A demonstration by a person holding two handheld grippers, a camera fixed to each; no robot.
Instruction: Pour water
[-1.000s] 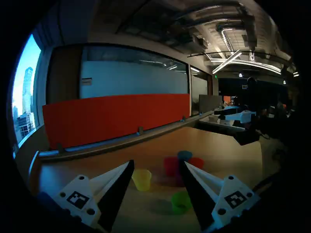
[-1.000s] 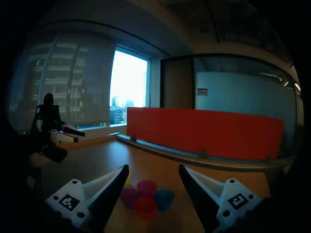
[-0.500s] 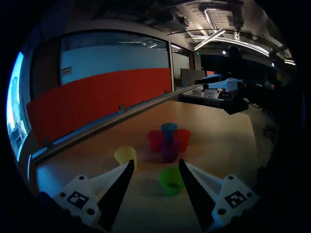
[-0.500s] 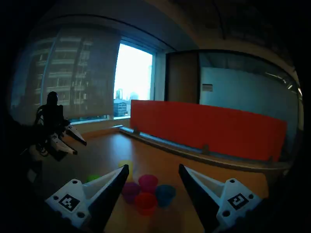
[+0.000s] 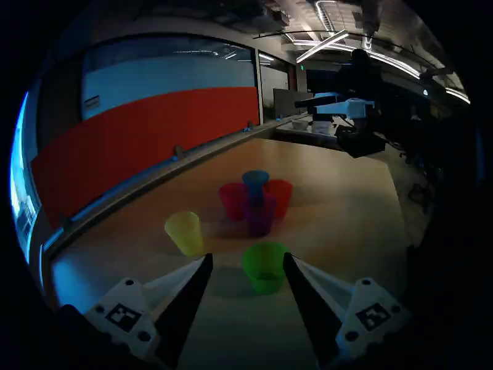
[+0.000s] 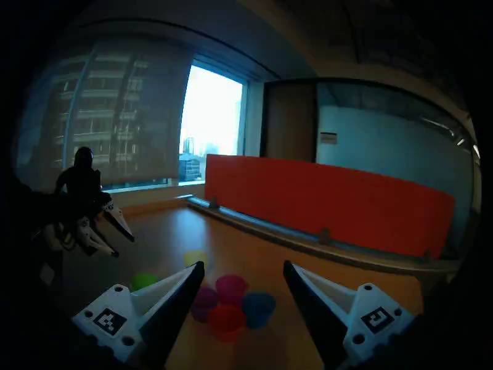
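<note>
"While the left gripper (image 5: 246, 255) hangs low over the table (image 5: 357, 203), how do its fingers stand?"

"Spread apart and holding nothing. The green cup (image 5: 265, 267) sits upright on the table right at the gap between their tips, and the yellow cup (image 5: 185, 232) stands near it to the left."

"And the right gripper (image 6: 242, 265)?"

"It is held about level above the table, fingers likewise apart and empty. Beyond its tips stands a tight cluster of cups (image 6: 231, 305): purple, pink, red and blue. Its view shows the left gripper well apart, angled downward."

Before spread left tongs (image 5: 246, 256), green cup (image 5: 265, 268), cup cluster (image 5: 256, 197) beyond; bare tabletop (image 5: 351, 209) rightward.
</note>
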